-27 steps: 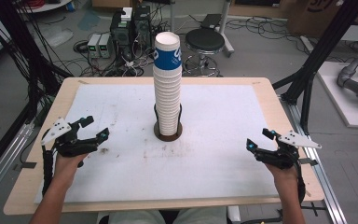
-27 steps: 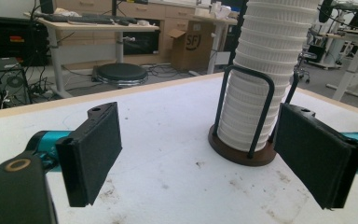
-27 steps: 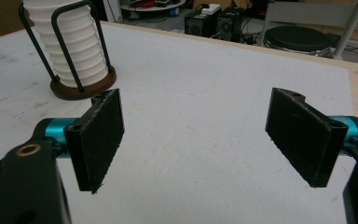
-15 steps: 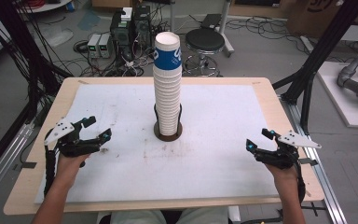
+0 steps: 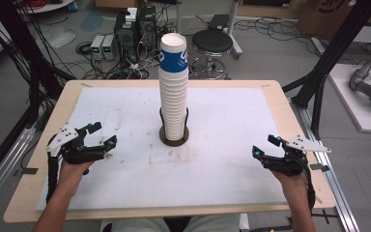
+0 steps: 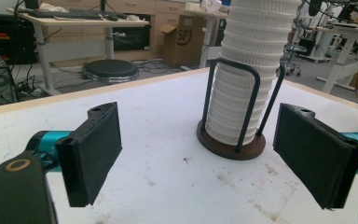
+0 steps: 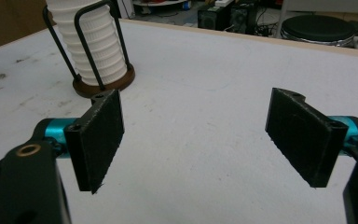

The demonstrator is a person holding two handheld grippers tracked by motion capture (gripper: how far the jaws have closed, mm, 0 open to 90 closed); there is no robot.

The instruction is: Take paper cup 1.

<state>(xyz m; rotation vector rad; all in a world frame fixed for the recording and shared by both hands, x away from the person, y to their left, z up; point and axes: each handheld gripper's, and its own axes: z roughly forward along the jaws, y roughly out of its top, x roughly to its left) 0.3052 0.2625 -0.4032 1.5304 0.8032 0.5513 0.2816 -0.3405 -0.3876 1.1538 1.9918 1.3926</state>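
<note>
Standing: a tall stack of cups (image 5: 174, 89) rises upright from a holder (image 5: 175, 137) near the middle of the table (image 5: 280, 104).
Stack: white ribbed cups nested one in another; the top cup (image 5: 173, 53) has a blue band.
Holder: a round dark base with thin black wire loops that rise beside the lower cups; the stack sits inside the loops.
Mat: a white sheet (image 5: 222, 159) covers most of the table, with faint brown marks just in front of the holder.
Left gripper (image 5: 99, 135): in front of the holder and to its left, well apart from it, held above the mat and aimed toward the stack.
Left jaws: spread wide, with nothing between the pads; in the left gripper view the holder (image 6: 230, 142) and stack (image 6: 249, 70) stand beyond the gap, closer to the right-hand pad.
Right gripper (image 5: 265, 145): in front of the holder and to its right, well apart from it, above the mat.
Right jaws: spread wide, nothing between them; in the right gripper view the holder (image 7: 105, 84) stands far off at upper left.
Hands: one grips each gripper from the near edge.
</note>
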